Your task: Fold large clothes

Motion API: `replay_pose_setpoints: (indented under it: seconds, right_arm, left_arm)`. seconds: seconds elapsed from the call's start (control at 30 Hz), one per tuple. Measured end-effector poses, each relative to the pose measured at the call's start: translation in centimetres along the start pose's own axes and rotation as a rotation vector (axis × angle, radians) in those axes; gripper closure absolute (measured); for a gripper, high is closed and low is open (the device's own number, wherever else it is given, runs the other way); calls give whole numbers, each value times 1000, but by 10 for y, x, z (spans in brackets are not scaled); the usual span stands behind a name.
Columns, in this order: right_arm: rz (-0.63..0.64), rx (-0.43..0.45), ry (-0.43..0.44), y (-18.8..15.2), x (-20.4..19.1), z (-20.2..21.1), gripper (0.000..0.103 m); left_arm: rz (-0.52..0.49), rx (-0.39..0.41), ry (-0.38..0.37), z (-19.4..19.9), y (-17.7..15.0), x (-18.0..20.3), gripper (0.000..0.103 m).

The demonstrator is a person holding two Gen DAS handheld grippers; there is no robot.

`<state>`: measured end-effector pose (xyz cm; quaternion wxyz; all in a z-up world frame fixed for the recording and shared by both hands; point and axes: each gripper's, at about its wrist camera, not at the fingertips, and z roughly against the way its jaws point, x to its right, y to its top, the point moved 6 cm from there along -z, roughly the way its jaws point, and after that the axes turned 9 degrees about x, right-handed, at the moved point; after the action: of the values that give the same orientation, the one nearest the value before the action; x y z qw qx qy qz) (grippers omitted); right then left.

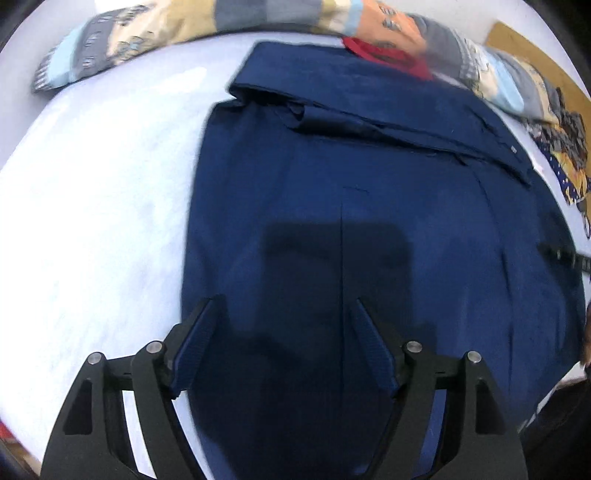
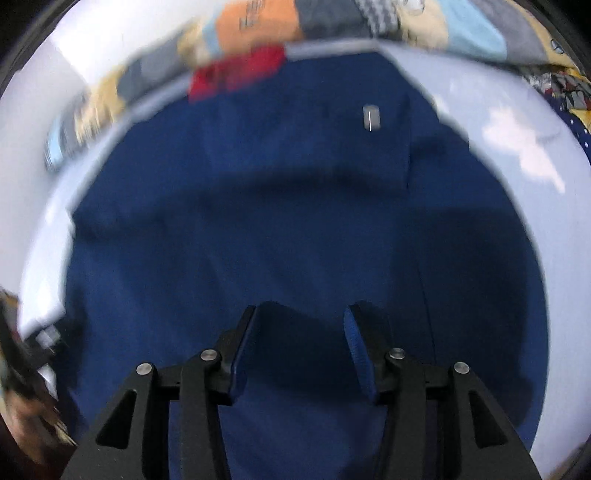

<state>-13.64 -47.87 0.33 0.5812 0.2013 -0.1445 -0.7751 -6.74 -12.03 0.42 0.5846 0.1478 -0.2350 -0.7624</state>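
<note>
1. Risk: the navy garment (image 1: 369, 192) lies flat across frame centre on the pale sheet (image 1: 92, 192); a shallow pinch would likely catch one layer only and skew the fold.
2. Left gripper (image 1: 286, 306), lower frame, points steeply down, jaws wide and empty.
3. Right gripper (image 2: 301, 314), lower centre, likewise steep, jaws partly apart, nothing held.

Garment (image 1: 369, 206) lies flat on the bed sheet (image 1: 92, 221), filling mid & right of the left wrist view; bare sheet to its left. A folded-over part (image 1: 369, 107) lies across its far end. Patterned bedding (image 1: 147, 26) runs along the far edge, behind the garment, w/ a small cloth (image 1: 384, 55) btwn the two, touching the garment's far edge. More bedding far right. Left gripper (image 1: 284, 328) sits over the garment's near left part; right gripper (image 2: 301, 332) over its near middle.
</note>
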Motion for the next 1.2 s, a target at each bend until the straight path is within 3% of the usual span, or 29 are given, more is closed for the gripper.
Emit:
replay_pose_setpoints:
  seconds: [0.13,0.23,0.3,0.37,0.43,0.47,0.6,0.7,0.77,0.87,1.03,1.2]
  right_arm:
    - [-4,71,38,-35,-1,48,53]
    - [-1,27,0,-71,5,52,44]
    - [0,-10,-25,-92,7,44,41]
    - [60,26,-66,-97,0,45,35]
    - [87,38,-76,-101,-7,43,20]
    - [83,51,-76,-103,-7,43,17]
    - [65,135,-99,-111,-6,46,16]
    - [10,167,-88,-115,-1,49,15]
    - [-11,159,-88,-118,-2,53,14]
    - [-47,128,-48,-124,-8,53,0]
    - [-33,65,-84,-122,-18,45,0]
    - [6,133,-155,-128,-25,45,0]
  left_arm:
    - [35,33,-29,31,-35,11,25]
    - [-8,17,12,30,-61,20,19]
    - [-58,48,56,31,-70,28,14]
    - [-102,81,98,33,-76,37,10]
    - [-80,116,113,36,-82,33,6]
    - [-53,135,111,38,-86,31,3]
    - [-44,156,176,38,-92,36,0]
    - [-23,150,163,38,-93,33,0]
    - [-21,134,155,37,-93,34,0]
    - [-26,123,154,38,-94,35,0]
    - [-32,138,157,39,-95,36,0]
    - [-32,178,166,40,-96,36,0]
